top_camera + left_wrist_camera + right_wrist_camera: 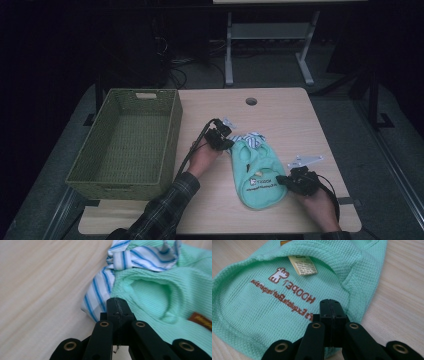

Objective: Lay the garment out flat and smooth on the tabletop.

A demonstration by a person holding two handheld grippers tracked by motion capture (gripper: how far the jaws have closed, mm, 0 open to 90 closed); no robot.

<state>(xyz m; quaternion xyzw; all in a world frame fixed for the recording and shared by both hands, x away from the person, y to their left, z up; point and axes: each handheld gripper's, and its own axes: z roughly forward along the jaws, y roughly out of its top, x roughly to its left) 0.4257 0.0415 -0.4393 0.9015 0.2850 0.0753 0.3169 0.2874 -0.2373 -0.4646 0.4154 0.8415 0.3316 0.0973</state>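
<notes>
A mint-green knit pet garment (256, 176) lies flat on the wooden table (290, 117), brown lettering and a sewn label facing up. Blue-and-white striped cloth (253, 138) bunches at its far end. My left gripper (229, 143) sits at the garment's upper left edge; in the left gripper view its jaws (117, 302) are pressed together where the striped cloth (100, 290) meets the green knit (162, 290). My right gripper (286, 180) is at the lower right edge. Its jaws (331, 303) are pressed together over the green hem (274, 302) just below the lettering.
A green woven basket (172, 135) stands at the table's left side, close to my left forearm. A round cable hole (251, 101) is in the far middle of the tabletop. Bare wood lies beyond and to the right of the garment. Table legs and cables stand on the floor behind.
</notes>
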